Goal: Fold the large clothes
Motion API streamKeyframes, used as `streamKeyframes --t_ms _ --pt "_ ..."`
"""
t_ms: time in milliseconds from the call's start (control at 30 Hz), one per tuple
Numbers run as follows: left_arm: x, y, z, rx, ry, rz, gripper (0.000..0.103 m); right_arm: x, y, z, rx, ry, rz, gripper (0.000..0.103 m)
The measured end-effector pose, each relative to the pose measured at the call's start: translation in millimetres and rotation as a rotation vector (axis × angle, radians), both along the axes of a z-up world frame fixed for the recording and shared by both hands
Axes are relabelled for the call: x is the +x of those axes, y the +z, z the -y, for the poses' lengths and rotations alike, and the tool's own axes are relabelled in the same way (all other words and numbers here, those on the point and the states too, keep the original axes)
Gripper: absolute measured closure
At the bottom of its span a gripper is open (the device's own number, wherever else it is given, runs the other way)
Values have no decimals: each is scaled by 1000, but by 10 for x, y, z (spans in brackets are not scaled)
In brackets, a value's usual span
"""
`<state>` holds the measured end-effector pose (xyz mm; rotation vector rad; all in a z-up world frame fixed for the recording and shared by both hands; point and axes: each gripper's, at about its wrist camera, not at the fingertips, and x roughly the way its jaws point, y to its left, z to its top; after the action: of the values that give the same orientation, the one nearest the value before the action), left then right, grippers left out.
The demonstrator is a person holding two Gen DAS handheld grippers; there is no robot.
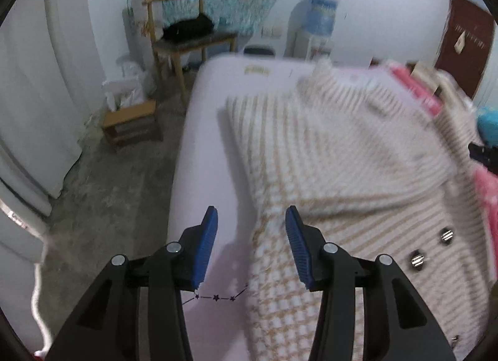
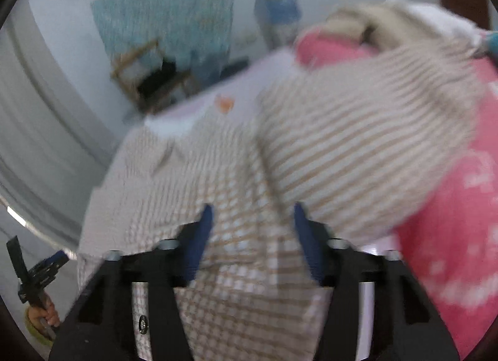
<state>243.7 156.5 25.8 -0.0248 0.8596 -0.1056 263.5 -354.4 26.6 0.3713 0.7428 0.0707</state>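
A cream knitted garment with tan stripes (image 1: 342, 155) lies spread on a pale lilac mattress (image 1: 205, 143), with dark buttons near its right side. My left gripper (image 1: 251, 220) hovers over the garment's left edge, its blue pads apart with nothing pressed between them. The right wrist view is blurred. In it the same garment (image 2: 358, 143) fills the middle, one part folded over another. My right gripper (image 2: 253, 214) stands open just above the checked part of the knit. A hand (image 2: 43, 314) holding the other gripper shows at the lower left.
A pink patterned blanket (image 2: 451, 236) lies along the right side of the bed. Beyond the bed's left edge is bare concrete floor with a small wooden stool (image 1: 130, 124) and a wooden chair (image 1: 186, 34). A water dispenser (image 1: 314, 27) stands by the far wall.
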Motion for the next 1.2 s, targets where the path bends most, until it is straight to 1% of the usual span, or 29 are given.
streamKeyframes --t_ms 33,67,100,167,233,267,333,367,400,433,500,533,600,667,733,767,800,933,967,1000,1067,1133,1167,1200 --pt "-2 92 -9 -34 -9 25 59 -92 71 165 1 -38 25 45" --pt "16 152 0 -58 -13 38 59 -159 119 361 10 -82 42 43" --pt "71 208 30 -79 -18 46 59 -195 141 559 29 -126 45 41" --pt "254 245 136 -96 -18 47 59 -227 130 1017 98 -235 38 40" --pt "391 243 272 -128 -30 45 59 -176 83 1425 175 -321 33 40" --pt "486 211 342 -149 -39 38 59 -151 37 1658 201 -388 18 40" --pt "682 126 470 -179 -48 14 59 -62 -49 2000 250 -460 7 40" --pt "791 60 554 -179 -53 6 59 -19 -103 2185 270 -510 -5 41" --pt "837 15 612 -167 -52 0 59 21 -139 2303 286 -534 -16 43" --pt "905 -51 674 -153 -52 -12 59 67 -180 2412 308 -551 -22 48" --pt "1016 -179 748 -140 -48 -33 59 108 -234 2640 351 -590 -24 49" --pt "1042 -222 768 -135 -45 -40 59 159 -253 2752 364 -605 -32 51" --pt "1067 -302 794 -127 -38 -50 59 247 -335 2913 370 -626 -46 51" --pt "1088 -360 794 -131 -28 -65 59 330 -426 3034 422 -626 -49 51" --pt "1104 -408 795 -133 -25 -71 59 448 -551 3131 505 -613 -66 51" --pt "1110 -436 798 -132 -24 -75 59 491 -588 3158 525 -617 -64 51" --pt "1121 -458 797 -132 -24 -79 59 526 -617 3184 552 -619 -38 50" --pt "1131 -493 810 -118 -28 -85 59 613 -646 3193 570 -635 2 51" --pt "1131 -489 815 -113 -29 -87 59 617 -645 3179 566 -640 8 57" --pt "1132 -488 825 -110 -28 -87 59 621 -633 3154 544 -649 13 60" --pt "1131 -488 828 -110 -24 -86 59 657 -567 3106 504 -644 22 74" --pt "1136 -490 828 -110 -23 -85 59 695 -478 3053 452 -638 19 84" --pt "1134 -491 829 -108 -22 -84 59 672 -368 3009 392 -637 18 86" --pt "1136 -493 834 -106 -20 -82 59 640 -258 2984 354 -634 29 87"
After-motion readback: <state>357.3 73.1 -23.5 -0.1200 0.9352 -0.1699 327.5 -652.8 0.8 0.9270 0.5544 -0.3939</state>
